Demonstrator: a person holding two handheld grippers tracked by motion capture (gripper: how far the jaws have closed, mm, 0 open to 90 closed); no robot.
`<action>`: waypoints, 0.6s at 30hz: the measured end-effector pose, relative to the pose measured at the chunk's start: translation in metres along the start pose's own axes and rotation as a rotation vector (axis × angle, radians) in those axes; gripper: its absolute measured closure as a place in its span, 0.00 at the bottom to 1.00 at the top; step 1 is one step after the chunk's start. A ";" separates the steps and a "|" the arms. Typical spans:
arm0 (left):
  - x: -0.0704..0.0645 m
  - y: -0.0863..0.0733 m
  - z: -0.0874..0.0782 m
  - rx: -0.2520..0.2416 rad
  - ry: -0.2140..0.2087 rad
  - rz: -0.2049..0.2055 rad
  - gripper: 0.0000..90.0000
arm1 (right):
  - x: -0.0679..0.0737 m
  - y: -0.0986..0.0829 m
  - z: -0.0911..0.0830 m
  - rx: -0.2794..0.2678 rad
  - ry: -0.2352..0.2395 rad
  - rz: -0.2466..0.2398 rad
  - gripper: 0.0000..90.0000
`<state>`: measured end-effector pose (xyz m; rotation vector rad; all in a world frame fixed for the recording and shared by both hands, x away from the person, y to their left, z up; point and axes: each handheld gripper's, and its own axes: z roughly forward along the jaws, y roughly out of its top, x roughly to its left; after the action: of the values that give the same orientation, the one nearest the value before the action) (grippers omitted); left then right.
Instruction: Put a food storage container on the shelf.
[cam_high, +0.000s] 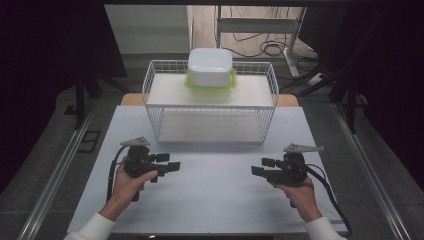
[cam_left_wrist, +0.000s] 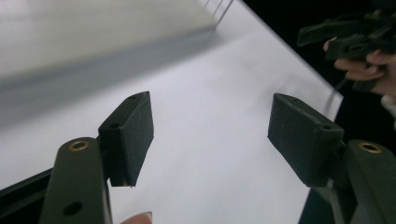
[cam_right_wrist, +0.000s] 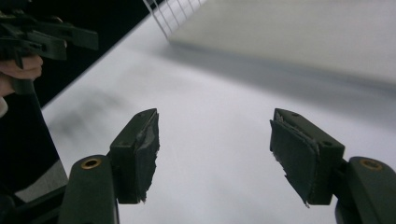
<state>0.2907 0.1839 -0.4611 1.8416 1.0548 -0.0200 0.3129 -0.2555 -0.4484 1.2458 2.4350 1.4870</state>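
The white rectangular table (cam_high: 210, 195) carries a white wire two-tier rack (cam_high: 210, 102) at its far middle, and on the rack's upper shelf sits a white plastic lidded container with lime-green clips (cam_high: 210, 67), well apart from both tools. The left hand-held gripper (cam_high: 167, 166) and the right hand-held gripper (cam_high: 261, 167) hover low over bare table, each with jaws spread wide and empty. A reach for the container risks snagging the rack's raised wire rim, or nudging the light box backward off the shelf.
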 end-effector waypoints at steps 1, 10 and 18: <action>0.001 -0.004 0.003 0.014 0.010 0.000 0.34 | 0.000 -0.002 0.002 0.013 -0.018 -0.014 0.35; 0.007 -0.014 0.013 0.044 0.028 -0.028 0.33 | -0.008 -0.011 0.014 0.050 -0.064 -0.016 0.29; 0.011 -0.017 0.020 0.069 0.037 -0.038 0.32 | -0.007 -0.014 0.017 0.056 -0.108 -0.054 0.26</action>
<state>0.2948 0.1784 -0.4889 1.8902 1.1269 -0.0454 0.3155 -0.2505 -0.4709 1.2252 2.4354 1.3118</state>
